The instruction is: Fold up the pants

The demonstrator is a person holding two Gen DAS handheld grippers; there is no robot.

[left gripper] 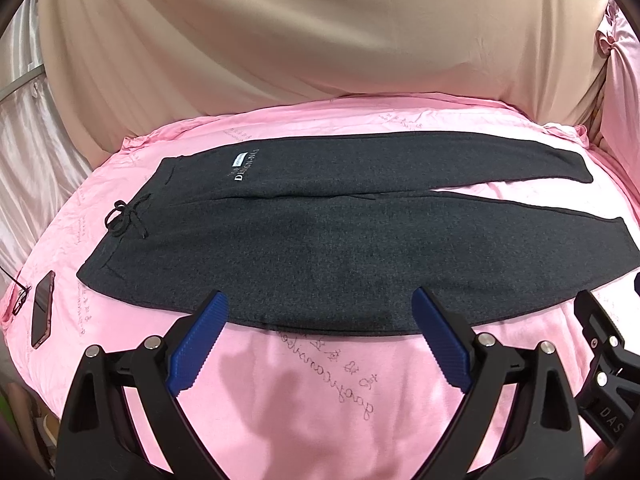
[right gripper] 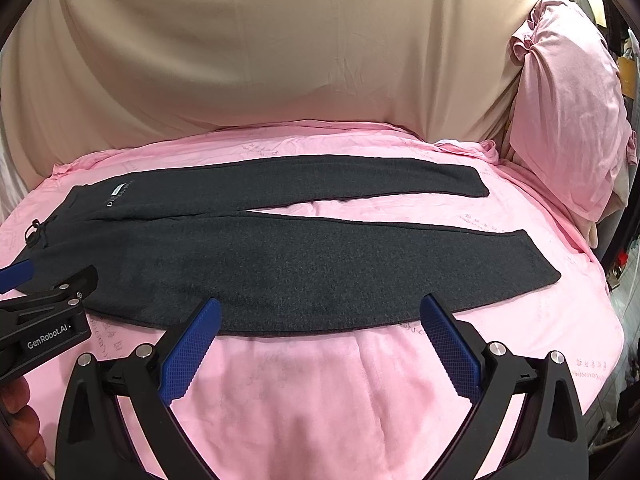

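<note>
Dark grey pants (left gripper: 304, 240) (right gripper: 288, 256) lie flat and spread out on a pink sheet (left gripper: 320, 392), waistband with a tied drawstring (left gripper: 128, 216) to the left, both legs running right with a narrow gap between the cuffs. A white logo (left gripper: 244, 164) marks the far hip. My left gripper (left gripper: 320, 300) hovers open just in front of the near leg's edge, nothing between its blue pads. My right gripper (right gripper: 320, 306) is likewise open before the near leg, further right. The left gripper's body (right gripper: 44, 328) shows at the left of the right wrist view.
A phone (left gripper: 42, 312) lies on the sheet left of the waistband. A beige draped cloth (left gripper: 320, 32) rises behind the bed. A pink pillow (right gripper: 572, 120) leans at the right end. A person's fingers (right gripper: 20, 412) show at the lower left.
</note>
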